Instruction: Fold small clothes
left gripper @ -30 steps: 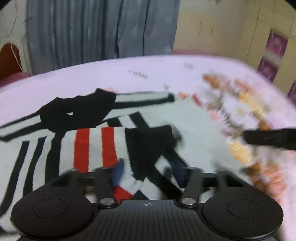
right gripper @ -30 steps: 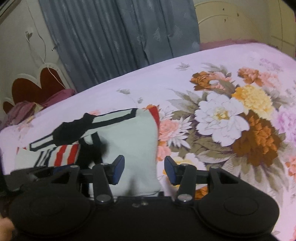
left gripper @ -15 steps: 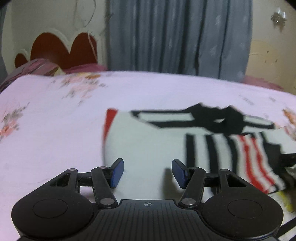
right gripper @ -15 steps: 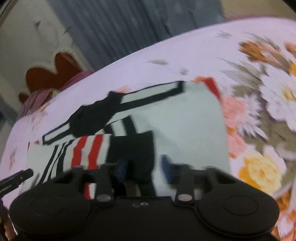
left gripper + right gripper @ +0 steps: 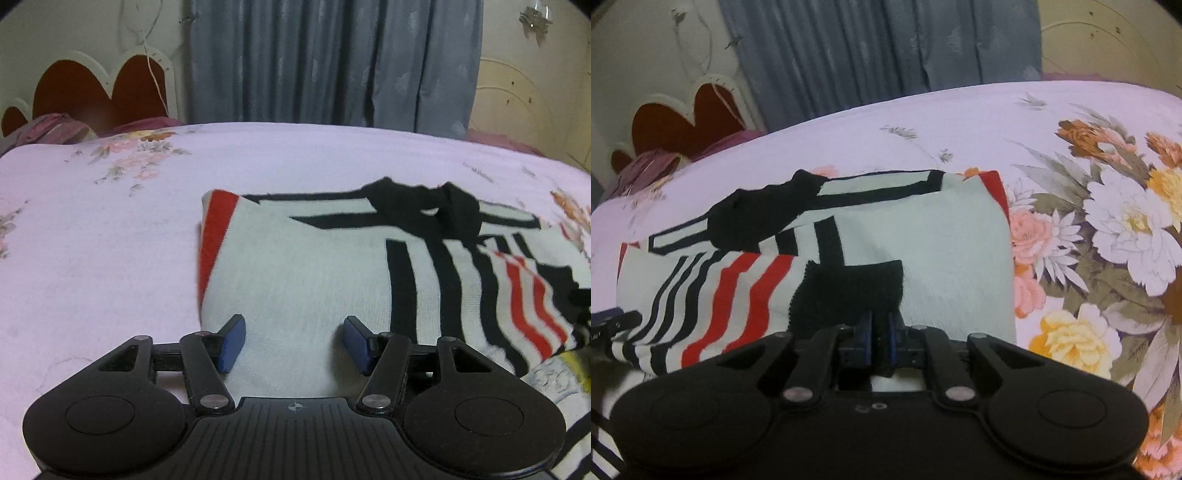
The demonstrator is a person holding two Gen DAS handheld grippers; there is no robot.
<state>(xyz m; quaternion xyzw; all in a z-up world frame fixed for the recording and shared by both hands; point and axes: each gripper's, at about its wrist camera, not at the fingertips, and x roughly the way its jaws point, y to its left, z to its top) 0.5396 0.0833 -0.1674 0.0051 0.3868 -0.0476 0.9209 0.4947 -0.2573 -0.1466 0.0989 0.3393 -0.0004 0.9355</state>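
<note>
Right wrist view: the right gripper [image 5: 879, 341] now has its 2 blue pads pinched on the black cuff [image 5: 849, 291] of the striped sleeve [image 5: 713, 299], where 1 second ago the jaws stood apart over the plain pale panel with nothing between them. The gap reads as easing open a touch at this moment, yet the black knit is plainly caught between the pads. That suggests the sleeve end has been secured and a fold across the body can follow. In the left wrist view the change is larger: 1 second ago that camera looked onto the striped sleeve and the black collar area, and now it faces the other side of the sweater [image 5: 303, 273], near the edge with the red band [image 5: 214, 236]. The left gripper [image 5: 293, 345] is at about half spread, with nothing gripped. The pale cloth lies under and between its fingers [image 5: 232, 343], the left finger just inside the garment's edge, the other over the plain panel; whether the tips touch the fabric I cannot tell. The sweater lies flat on the floral bedsheet [image 5: 1089, 221], the black collar [image 5: 424, 206] toward the far side and the sleeve already laid over the body. My reading is that the left gripper is placed to take the near edge next, so both sides can move together.
</note>
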